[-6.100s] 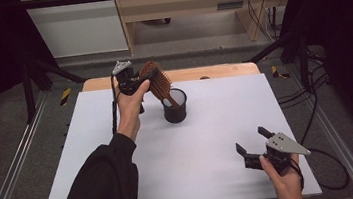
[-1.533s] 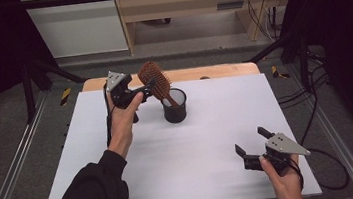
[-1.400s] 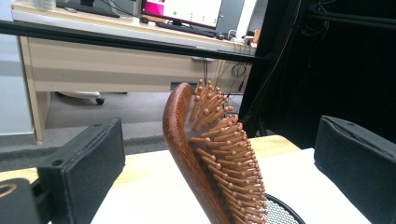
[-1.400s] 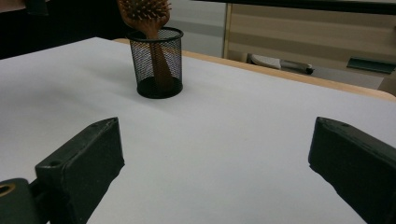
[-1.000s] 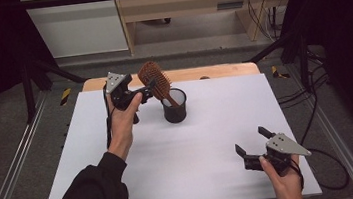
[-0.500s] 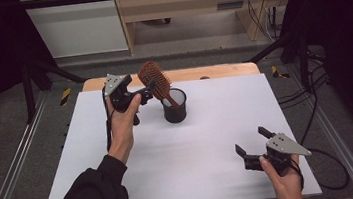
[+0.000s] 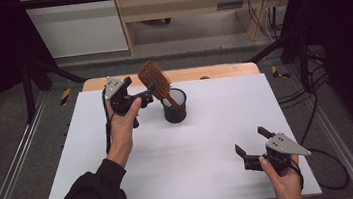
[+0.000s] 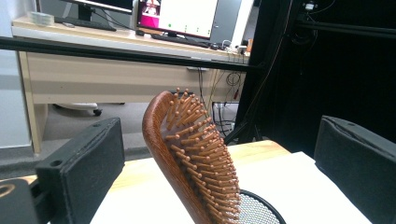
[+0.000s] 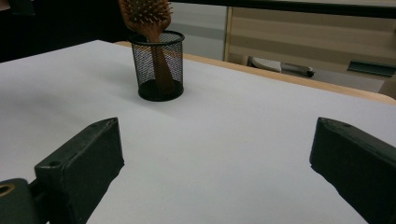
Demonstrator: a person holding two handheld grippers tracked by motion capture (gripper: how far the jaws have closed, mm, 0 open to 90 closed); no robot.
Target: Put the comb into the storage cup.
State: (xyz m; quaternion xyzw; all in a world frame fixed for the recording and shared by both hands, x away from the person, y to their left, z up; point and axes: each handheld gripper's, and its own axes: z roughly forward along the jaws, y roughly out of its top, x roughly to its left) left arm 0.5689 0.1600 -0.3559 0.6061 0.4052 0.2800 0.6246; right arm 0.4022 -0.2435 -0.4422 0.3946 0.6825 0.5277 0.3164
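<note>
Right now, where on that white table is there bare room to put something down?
Nearly everywhere: the wide white stretch between the mesh cup and the right gripper is bare, as is the far right side of the table. It is crowded only at the far left, where the open left gripper hangs by the wooden hairbrush standing in the cup.

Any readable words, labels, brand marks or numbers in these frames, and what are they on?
None can be read.
The wooden paddle hairbrush with peg bristles carries no visible mark.
The black wire-mesh cup has no label.
The lit monitor screen on the desk behind the table shows a window and small icons, too blurred to read.
</note>
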